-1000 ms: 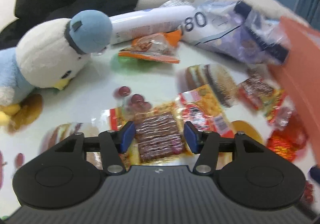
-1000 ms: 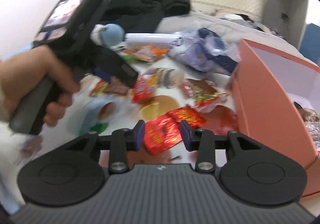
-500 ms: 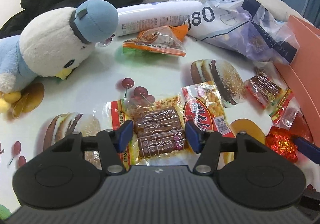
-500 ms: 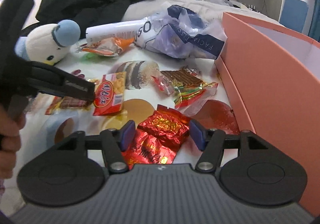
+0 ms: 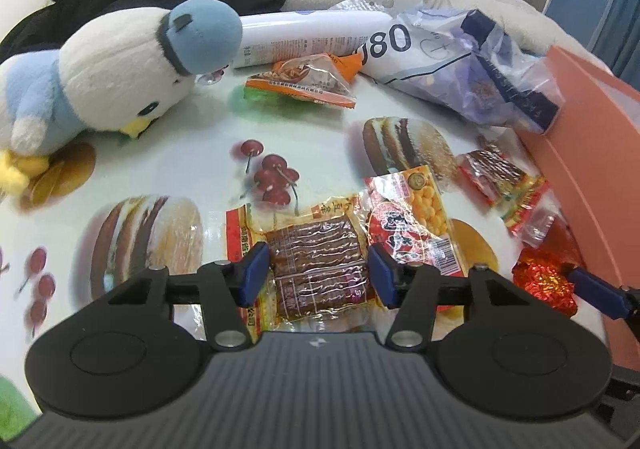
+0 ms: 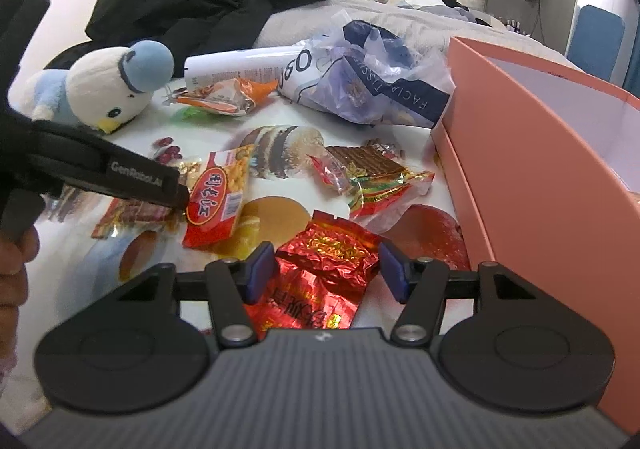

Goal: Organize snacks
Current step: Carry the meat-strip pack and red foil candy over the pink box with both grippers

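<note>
Snack packets lie scattered on a food-print tablecloth. My left gripper is open and straddles a clear packet of brown strips that lies flat; its pads stand just off the packet's sides. A red corn-snack packet overlaps the packet's right edge. My right gripper has its jaws closing around a crumpled red foil packet; the pads do not press on it. The pink open box stands just right of it. The left gripper's finger shows at the left of the right wrist view.
A wafer packet and red-green wrappers lie near the box. Farther back are an orange packet, a white tube, a tissue bag and a plush bird. A black jacket lies behind.
My right gripper's jaws spread wider and it moved down over the red foil packet. My left gripper shifted slightly, with the brown-strip packet still between its pads.
</note>
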Motion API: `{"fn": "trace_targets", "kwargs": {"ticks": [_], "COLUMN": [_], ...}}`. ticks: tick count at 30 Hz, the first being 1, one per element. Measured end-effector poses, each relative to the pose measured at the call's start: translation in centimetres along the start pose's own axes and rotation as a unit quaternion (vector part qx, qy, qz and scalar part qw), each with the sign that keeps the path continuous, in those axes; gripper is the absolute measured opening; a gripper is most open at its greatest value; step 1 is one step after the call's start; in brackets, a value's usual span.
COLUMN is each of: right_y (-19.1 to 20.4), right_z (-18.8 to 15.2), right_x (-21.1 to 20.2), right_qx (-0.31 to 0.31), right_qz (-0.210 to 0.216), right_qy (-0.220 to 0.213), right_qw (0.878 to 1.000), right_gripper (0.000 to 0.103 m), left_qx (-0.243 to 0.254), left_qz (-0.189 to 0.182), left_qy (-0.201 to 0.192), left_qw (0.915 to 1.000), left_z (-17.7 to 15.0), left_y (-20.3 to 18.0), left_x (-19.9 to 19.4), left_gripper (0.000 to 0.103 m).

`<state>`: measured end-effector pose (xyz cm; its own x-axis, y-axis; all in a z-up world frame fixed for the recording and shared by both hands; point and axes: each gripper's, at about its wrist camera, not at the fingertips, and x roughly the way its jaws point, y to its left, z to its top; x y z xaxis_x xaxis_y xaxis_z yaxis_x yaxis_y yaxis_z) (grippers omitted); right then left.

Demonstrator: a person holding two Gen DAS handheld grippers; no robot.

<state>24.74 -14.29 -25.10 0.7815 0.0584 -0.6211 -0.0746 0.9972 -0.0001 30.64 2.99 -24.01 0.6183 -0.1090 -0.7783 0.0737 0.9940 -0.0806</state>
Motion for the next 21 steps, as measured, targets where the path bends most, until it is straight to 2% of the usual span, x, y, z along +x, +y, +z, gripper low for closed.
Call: {"fn": "trace_targets", "kwargs": {"ticks": [5,21], "right_y": [0.1,-0.9], "right_z": [-0.5,-0.3], "right_x": [-2.3,-12.9], "right_qx": [-0.01,-0.012], "right_qz": [0.006,0.019], "right_qy": [-0.001,-0.022], "right_qw": [1.0,1.0], "right_gripper": [0.06,0.06], "left_qx": [-0.021,-0.032], "left_qz": [-0.008,-0.032], "left_qy": [-0.006,-0.038], "left_qw": [0.9997,0.9983], "left_z": [-1.2,-4.2], "left_y": [0.1,-2.1], "left_x": [-3.2,-15.7], "left_gripper": [0.06,0.06]}}
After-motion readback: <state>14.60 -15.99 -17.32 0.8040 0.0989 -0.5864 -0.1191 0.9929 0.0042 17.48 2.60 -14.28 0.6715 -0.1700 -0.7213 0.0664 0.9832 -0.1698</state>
